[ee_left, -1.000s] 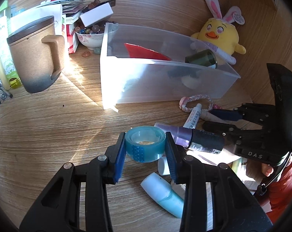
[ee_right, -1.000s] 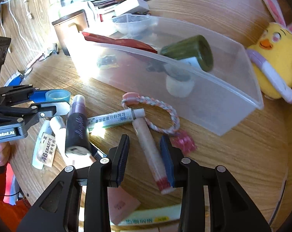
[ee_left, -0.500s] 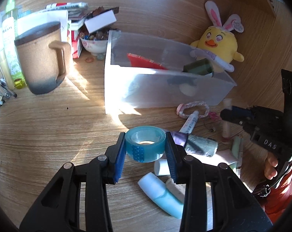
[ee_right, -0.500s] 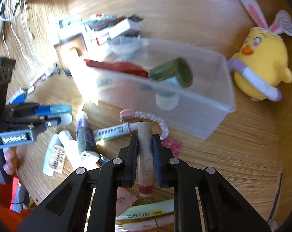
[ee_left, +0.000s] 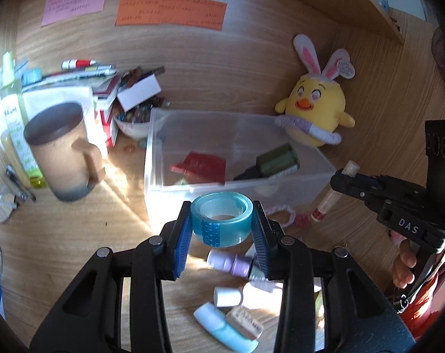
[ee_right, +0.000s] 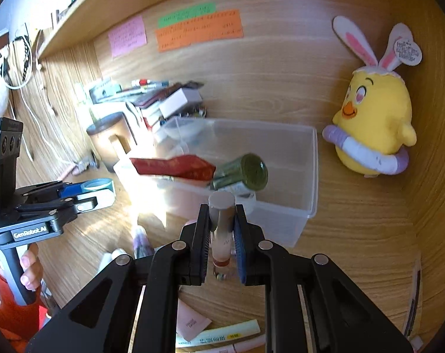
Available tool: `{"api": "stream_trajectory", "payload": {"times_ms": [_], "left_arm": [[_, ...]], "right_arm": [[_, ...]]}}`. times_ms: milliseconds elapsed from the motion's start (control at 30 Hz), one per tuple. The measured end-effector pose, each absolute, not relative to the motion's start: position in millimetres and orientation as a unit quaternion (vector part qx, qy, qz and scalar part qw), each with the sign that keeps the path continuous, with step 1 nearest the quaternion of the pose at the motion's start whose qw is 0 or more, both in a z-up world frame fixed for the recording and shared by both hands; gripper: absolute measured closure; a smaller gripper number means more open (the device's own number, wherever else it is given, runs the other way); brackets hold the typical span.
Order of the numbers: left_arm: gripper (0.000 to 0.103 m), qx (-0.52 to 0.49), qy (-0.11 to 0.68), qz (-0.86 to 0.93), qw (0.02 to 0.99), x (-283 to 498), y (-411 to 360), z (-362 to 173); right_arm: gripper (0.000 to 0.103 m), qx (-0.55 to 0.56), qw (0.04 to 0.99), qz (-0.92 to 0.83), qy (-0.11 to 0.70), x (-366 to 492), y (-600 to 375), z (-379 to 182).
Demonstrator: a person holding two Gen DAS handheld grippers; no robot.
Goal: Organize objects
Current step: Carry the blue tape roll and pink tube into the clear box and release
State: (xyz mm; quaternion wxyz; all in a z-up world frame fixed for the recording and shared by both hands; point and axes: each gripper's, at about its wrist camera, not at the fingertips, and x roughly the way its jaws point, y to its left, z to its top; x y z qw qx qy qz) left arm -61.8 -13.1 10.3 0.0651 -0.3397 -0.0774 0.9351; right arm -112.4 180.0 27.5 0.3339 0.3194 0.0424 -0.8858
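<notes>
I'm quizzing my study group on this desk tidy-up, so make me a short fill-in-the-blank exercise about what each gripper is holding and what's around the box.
1. The left gripper is shut on a roll of ____.
2. The right gripper grips a slim cosmetic tube in front of the clear plastic ____.
3. The plush chick beside the box wears pink-lined ____ ears.

Missing words: tape; box; bunny

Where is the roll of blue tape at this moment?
In the left wrist view the roll of blue tape sits low and central, clamped in the left claw, just in front of the clear plastic box.
</notes>
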Motion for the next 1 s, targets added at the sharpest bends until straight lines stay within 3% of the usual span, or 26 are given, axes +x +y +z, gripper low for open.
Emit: {"api": "stream_trajectory", "payload": {"times_ms": [600,1000], "left_arm": [[0.065,-0.361,-0.068,0.928,0.057,-131,-13,12],[0.065,-0.396,-0.049,0.916,0.033,-157,-25,-14]], "right_arm": [[0.089,0.268,0.298,-0.916,0.038,-144,176,67],[0.089,0.305,0.263,-0.914,0.058,-179,169,39]]}}
